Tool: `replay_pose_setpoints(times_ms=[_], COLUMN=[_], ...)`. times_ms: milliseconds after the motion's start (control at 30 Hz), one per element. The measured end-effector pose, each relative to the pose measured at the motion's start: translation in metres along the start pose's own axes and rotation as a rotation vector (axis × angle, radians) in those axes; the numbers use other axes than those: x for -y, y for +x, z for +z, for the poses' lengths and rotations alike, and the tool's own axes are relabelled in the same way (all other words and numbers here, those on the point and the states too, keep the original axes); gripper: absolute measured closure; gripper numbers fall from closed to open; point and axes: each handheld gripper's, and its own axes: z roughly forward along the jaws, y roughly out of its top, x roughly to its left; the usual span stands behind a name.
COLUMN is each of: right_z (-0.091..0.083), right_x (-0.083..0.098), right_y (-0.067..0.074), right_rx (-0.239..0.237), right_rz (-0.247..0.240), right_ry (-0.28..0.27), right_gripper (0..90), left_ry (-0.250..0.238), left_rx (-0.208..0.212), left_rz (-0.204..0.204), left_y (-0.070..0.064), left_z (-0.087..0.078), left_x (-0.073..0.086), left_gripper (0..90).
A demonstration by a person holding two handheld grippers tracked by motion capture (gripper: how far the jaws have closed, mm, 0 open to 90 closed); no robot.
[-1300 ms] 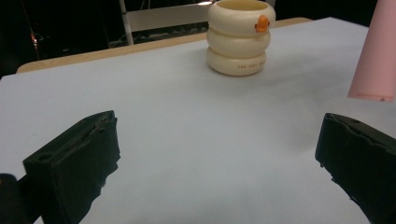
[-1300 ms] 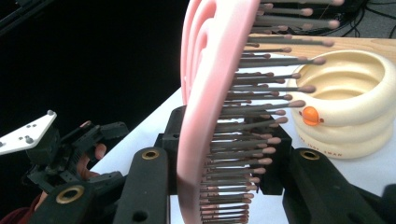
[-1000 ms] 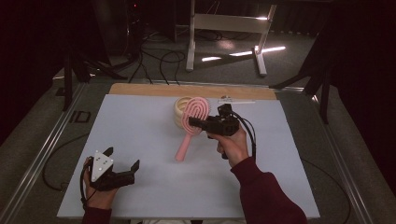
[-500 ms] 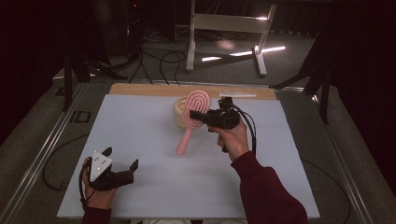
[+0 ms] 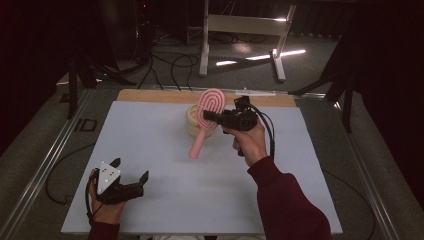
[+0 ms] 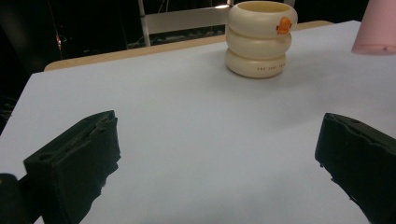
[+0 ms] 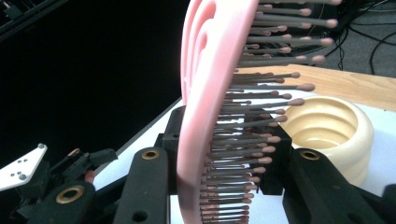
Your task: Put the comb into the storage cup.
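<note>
Pickup looks done: right gripper (image 5: 207,116) is clamped on the pink hairbrush (image 5: 204,120) at the base of the head, just above centre of the high view. The brush hangs clear of the white mat (image 5: 150,135), head up, handle pointing down-left, in front of the cream ribbed cup (image 5: 192,122). In the right gripper view the brush (image 7: 210,116) sits between both jaws, bristles toward frame right, cup (image 7: 331,130) behind it at right. Left gripper (image 5: 131,181) rests low-left on the mat with its jaws wide apart, nothing between them. Likely remaining: bring the handle over the cup mouth, lower it in, let go. None of that started.
</note>
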Motion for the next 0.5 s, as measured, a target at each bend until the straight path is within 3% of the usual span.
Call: replay_pose_setpoints(times_ms=[500], right_z=[-0.001], right_x=[-0.017], right_y=[-0.008], right_rx=[0.022], right_rz=[0.015], right_ry=[-0.034], right_gripper=[63.7], left_ry=[-0.001], left_rx=[-0.002], left_rz=[-0.004], left_y=[0.001], left_z=[0.000], left_x=[0.000], left_gripper=[0.6])
